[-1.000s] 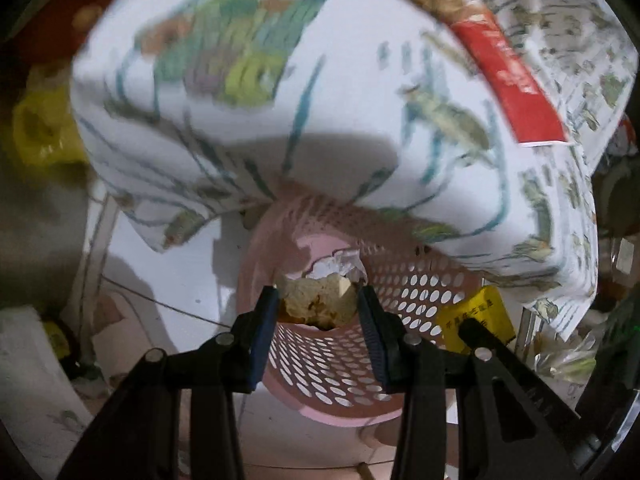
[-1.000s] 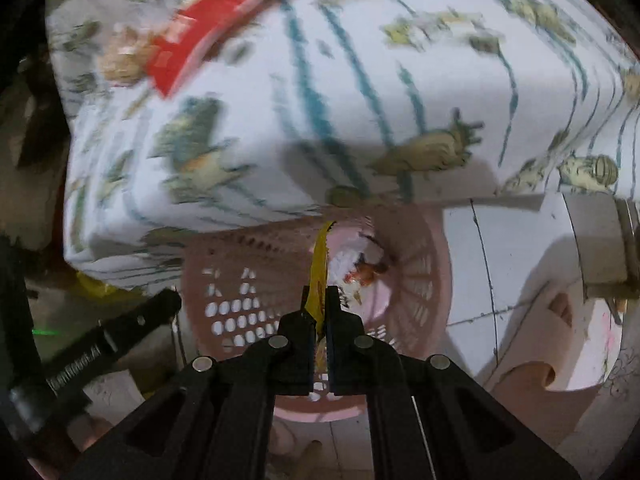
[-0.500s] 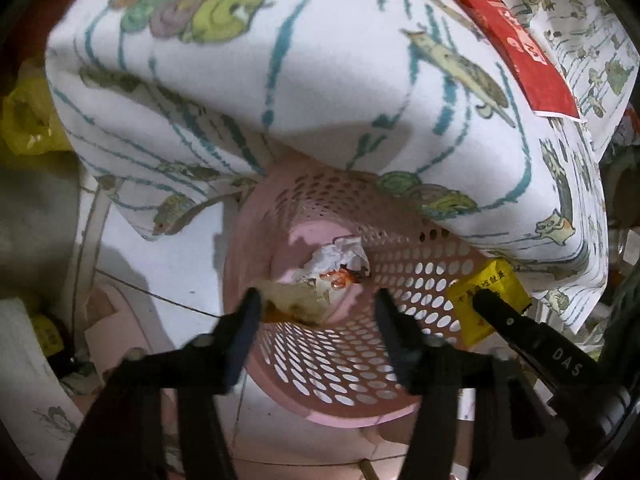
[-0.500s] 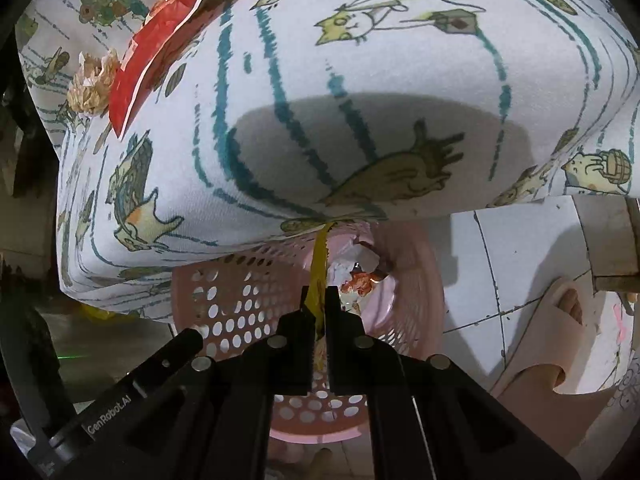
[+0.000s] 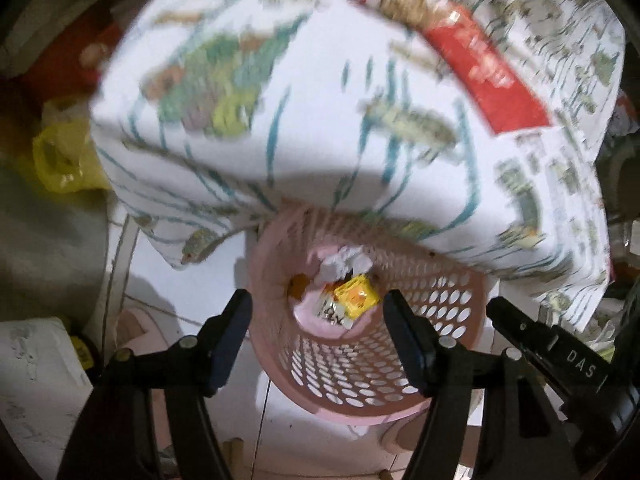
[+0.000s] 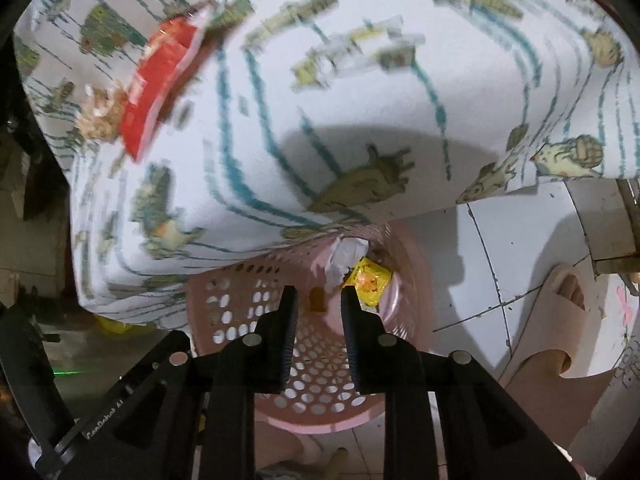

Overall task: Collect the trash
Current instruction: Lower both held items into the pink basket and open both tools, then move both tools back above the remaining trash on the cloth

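Note:
A pink perforated basket [image 5: 420, 320] stands on the floor, half under the table edge. Inside lie a yellow wrapper [image 5: 356, 298], crumpled white paper [image 5: 344, 264] and an orange-brown scrap [image 5: 298, 282]. My left gripper [image 5: 316, 308] is open and empty above the basket mouth. My right gripper [image 6: 318, 300] is open and empty above the same basket [image 6: 248, 312], with the yellow wrapper [image 6: 370, 280] lying below it. On the patterned tablecloth [image 6: 320, 120] lie a red wrapper [image 6: 160, 80], a tan crumpled scrap [image 6: 100, 114] and a clear wrapper [image 6: 352, 52].
White tiled floor [image 6: 500, 264] surrounds the basket. A person's foot in a slipper [image 6: 568, 304] is at the right. A yellow plastic bag [image 5: 64, 156] lies left of the table. The other gripper's black arm [image 5: 560, 356] shows at right.
The left gripper opened and its tan trash dropped into the basket. The right gripper then opened and the yellow wrapper fell in on top.

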The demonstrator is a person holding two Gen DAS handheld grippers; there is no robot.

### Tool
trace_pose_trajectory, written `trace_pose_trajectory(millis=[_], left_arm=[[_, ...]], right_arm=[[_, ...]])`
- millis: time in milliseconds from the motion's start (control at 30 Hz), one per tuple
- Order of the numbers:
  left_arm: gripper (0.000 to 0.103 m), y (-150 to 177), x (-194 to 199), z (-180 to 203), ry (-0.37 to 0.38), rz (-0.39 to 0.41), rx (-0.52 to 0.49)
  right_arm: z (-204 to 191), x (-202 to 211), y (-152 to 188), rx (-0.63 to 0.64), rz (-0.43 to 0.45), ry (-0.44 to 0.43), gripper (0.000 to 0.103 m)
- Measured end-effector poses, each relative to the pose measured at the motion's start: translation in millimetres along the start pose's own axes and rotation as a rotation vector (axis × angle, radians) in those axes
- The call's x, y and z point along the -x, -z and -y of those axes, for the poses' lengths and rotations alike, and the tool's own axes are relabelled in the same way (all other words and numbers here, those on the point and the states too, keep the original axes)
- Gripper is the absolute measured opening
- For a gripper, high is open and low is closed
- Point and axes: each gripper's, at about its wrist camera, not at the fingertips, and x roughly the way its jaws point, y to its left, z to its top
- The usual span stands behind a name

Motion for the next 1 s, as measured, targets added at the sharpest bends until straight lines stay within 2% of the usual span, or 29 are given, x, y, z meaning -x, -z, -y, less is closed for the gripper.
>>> trace_pose_trajectory(millis=[233,433,500,567,600,833,900,933,1000], left_arm=[[0.066,-11.5,77.3,10.6,0.008,0.194,-0.033],[0.073,-11.4,137.8,14.5,-0.021,0.368,-0.068],[0.079,-10.5,153.3,15.2,-0.032,0.413,-0.076],[0.095,-10.6,167.9,13.9,-0.040,0.451,-0.072],[0.098,-11.1,175.0,12.7,-0.044,0.466,-0.065],[0.101,-7.7,217.1,22.4,-0.070,0.556,-0.096],[0.101,-9.3,228.3,23.6,-0.064,0.576,-0.096],[0.101,-11.3,236.2,24.6,-0.076,0.594,-0.098],[0.101,-14.6,248.8,25.2,-0.092,0.616,-0.107]], right_arm=[[-28.7,73.5,-2.9,0.090,0.162,0.002,0.024],[-62.3,132.0,-0.1,0.233,0.317,0.019,0.024],[-69.1,145.4,0.9,0.259,0.353,0.019,0.024],[-75.7,158.6,0.9,0.277,0.385,0.020,0.025],[-77.7,164.6,0.5,0.281,0.399,0.020,0.026],[-89.6,201.3,0.1,0.318,0.521,0.049,0.056],[-97.5,215.2,-2.4,0.344,0.559,0.038,0.072],[-100.9,224.0,-3.4,0.354,0.584,0.035,0.076],[-108.4,239.9,-5.1,0.370,0.636,0.038,0.090]])
